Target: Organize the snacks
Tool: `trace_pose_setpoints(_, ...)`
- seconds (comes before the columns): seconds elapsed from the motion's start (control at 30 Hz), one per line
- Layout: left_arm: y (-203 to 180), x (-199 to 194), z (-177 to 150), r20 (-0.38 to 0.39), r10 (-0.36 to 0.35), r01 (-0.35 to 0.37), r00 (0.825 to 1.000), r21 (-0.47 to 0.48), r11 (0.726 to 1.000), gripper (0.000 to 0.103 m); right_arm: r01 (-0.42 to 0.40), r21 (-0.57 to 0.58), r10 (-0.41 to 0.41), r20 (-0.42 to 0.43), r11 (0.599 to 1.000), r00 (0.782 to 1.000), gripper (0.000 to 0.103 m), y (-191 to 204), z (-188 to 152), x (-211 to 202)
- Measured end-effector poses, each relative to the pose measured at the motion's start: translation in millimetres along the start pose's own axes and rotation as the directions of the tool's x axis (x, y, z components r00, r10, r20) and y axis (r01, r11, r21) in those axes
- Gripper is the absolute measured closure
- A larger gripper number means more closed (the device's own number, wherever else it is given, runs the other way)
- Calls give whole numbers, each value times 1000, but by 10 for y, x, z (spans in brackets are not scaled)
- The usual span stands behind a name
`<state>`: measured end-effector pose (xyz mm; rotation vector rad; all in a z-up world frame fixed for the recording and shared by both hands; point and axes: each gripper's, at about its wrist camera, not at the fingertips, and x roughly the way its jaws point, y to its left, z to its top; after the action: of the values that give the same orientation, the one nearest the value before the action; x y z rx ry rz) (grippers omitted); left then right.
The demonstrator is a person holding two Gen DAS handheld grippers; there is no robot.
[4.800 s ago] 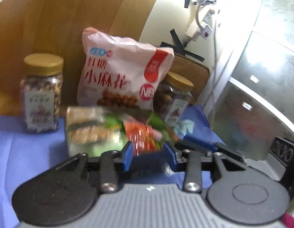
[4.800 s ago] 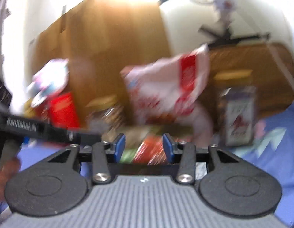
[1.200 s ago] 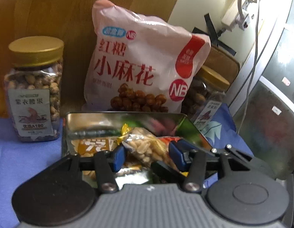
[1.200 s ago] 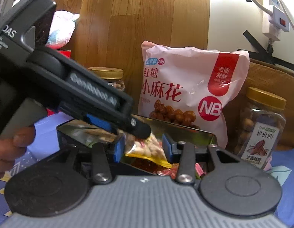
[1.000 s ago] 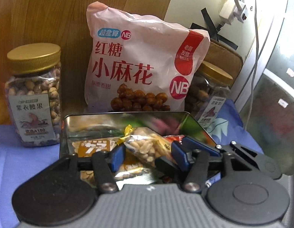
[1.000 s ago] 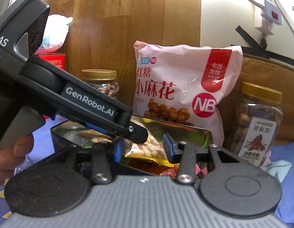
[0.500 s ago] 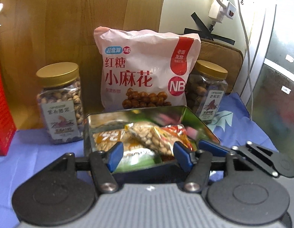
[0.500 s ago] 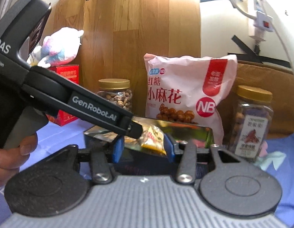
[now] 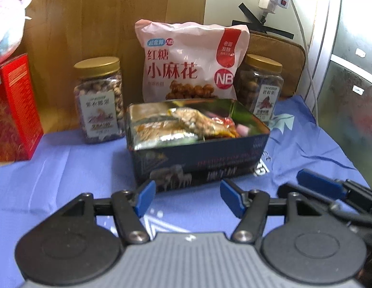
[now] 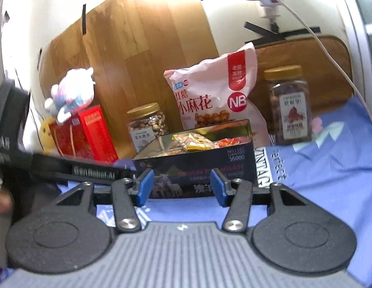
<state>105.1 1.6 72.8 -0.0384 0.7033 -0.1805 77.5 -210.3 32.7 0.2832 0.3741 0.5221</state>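
A dark rectangular tin (image 9: 198,163) stands open on the blue cloth (image 9: 65,168), filled with small snack packets (image 9: 186,122). My left gripper (image 9: 187,192) hangs just in front of the tin's near wall. Its jaws are opening and nothing is between them. In the right wrist view the same tin (image 10: 198,165) sits beyond my right gripper (image 10: 181,187), which is open and empty. One blue pad of the right gripper's fingers (image 9: 318,184) shows at the lower right of the left wrist view. The left gripper's black body (image 10: 89,168) crosses the right wrist view on the left.
Behind the tin lean a pink snack bag (image 9: 188,64) and two gold-lidded nut jars (image 9: 99,100) (image 9: 260,88) against a wooden board. A red box (image 9: 13,110) stands at the left with a plush toy (image 10: 73,93) on top. A white cable (image 9: 303,36) hangs at the right.
Both grippers have drawn back from the tin, from over its contents to in front of its near wall. The peanut packet now lies in the tin. Both pairs of jaws stand wider.
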Motion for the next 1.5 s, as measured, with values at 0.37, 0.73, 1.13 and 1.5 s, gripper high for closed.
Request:
trace_pose_setpoints(0.37,-13,-330,-381,7,25,-25,1000,1,1000,15,-45,132,33,93,990,995,34,147,77,-442)
trace_pose_setpoints(0.73,-119,-651,-595,62,27,-28,998,26,999,0,-31,148,16,103,988,995,31,235,17,-535)
trace_pose_setpoints(1.13,-138,-639,-625,114,142,-148,983,48,988,0,5,107,-17,112,994,994,27,319,-32,-503)
trace_pose_setpoints(1.5,-185,-773,-652,201,194,-211,960,70,975,0,42,58,-51,160,997,986,25,423,-57,-528)
